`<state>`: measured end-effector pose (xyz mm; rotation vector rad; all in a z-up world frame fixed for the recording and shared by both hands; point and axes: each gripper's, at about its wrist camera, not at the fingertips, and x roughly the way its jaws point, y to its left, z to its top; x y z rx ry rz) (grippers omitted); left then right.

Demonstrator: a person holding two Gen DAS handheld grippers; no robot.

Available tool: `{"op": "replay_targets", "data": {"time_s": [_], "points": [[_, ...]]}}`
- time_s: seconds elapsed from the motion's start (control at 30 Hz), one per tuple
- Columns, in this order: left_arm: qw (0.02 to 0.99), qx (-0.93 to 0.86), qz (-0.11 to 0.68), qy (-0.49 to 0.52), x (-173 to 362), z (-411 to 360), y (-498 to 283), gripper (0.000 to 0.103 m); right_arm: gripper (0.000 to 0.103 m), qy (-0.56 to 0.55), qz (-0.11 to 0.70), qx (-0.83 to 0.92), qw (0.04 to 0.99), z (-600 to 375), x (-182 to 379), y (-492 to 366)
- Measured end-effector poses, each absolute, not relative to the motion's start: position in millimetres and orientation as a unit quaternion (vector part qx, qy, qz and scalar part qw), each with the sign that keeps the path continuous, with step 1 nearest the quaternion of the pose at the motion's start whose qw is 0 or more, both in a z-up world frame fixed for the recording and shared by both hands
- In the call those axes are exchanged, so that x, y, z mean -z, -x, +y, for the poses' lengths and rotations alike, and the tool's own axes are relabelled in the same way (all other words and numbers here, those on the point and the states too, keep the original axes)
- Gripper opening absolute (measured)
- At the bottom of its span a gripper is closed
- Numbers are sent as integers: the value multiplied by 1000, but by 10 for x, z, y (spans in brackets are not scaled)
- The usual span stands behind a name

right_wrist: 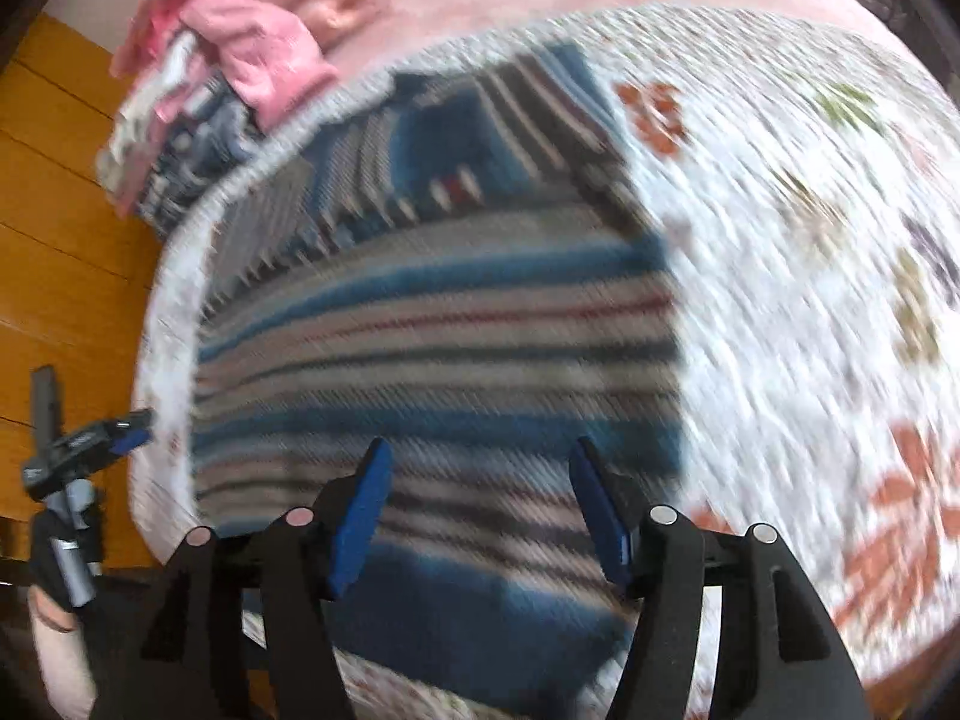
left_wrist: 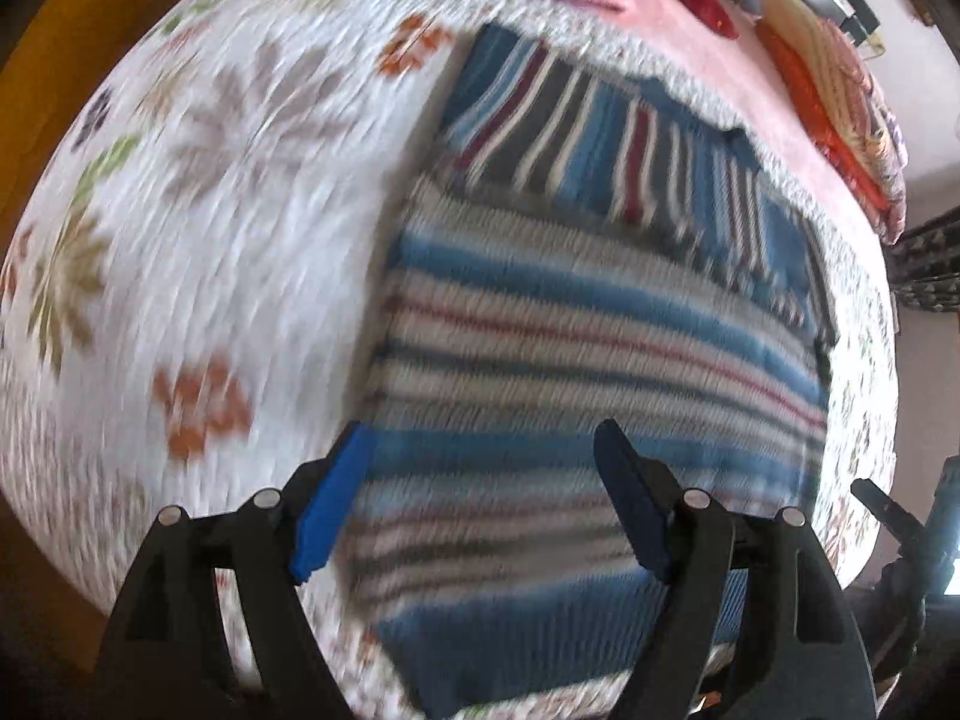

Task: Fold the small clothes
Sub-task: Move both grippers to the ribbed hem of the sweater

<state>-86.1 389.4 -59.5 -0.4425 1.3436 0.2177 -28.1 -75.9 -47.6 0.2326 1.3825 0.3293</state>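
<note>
Holding both grippers low over the bed, you have them angled forward and down at the striped top (left_wrist: 600, 336). Your left gripper (left_wrist: 480, 504) hangs with its blue pads (left_wrist: 330, 504) spread wide, nothing between them; its black arms splay out toward the camera. Your right gripper (right_wrist: 480, 510) sits the same way, pads (right_wrist: 360, 516) apart and empty, over the near part of the top. From the right wrist view you can see your left hand (right_wrist: 60, 564) gripping the other tool's handle at the far left, beside the bed's edge.

The top lies flat on the quilt (left_wrist: 240, 240), folded into a rough rectangle. Its near half runs in broad horizontal bands of blue, white and grey with thin red lines; the knit looks ribbed and soft. Across the far half a piece lies with its stripes running the other way, probably a sleeve folded in, though the motion blur makes that hard to confirm. A solid blue band closes the near edge.

The quilt is white, stitched in fine rows, with orange, green and grey flower prints and a nubbly white border. Beyond it lies a pink sheet (left_wrist: 690, 36), and on that a heap of pink clothes (right_wrist: 270, 18) over some dark striped ones. Yellow wooden floor (right_wrist: 66, 240) shows to the left of the bed in the right wrist view.
</note>
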Motion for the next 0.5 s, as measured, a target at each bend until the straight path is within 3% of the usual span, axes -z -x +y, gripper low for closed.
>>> {"op": "replay_targets", "data": {"time_s": [0.5], "points": [[688, -80, 683, 232, 1155, 3743, 1649, 77, 62, -101, 721, -110, 677, -888, 1036, 1138]]}}
